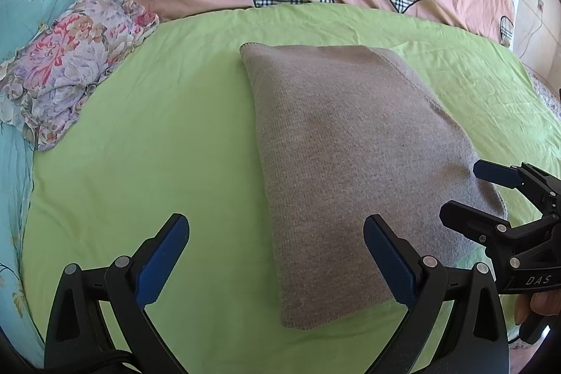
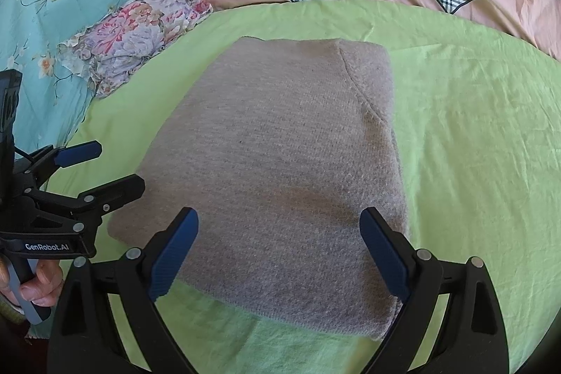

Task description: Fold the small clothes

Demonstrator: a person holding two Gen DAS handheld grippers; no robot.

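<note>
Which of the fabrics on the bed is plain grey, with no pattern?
The folded grey knit garment on the green sheet; the others are floral or heart-printed.

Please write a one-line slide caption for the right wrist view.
Open right claw above a folded grey garment on a green sheet; open left claw waits beside it.

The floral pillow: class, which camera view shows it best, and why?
The left wrist view: the floral pillow appears larger there, frilled edges all visible. The right wrist view shows the same pillow smaller, farther off at upper left.
</note>
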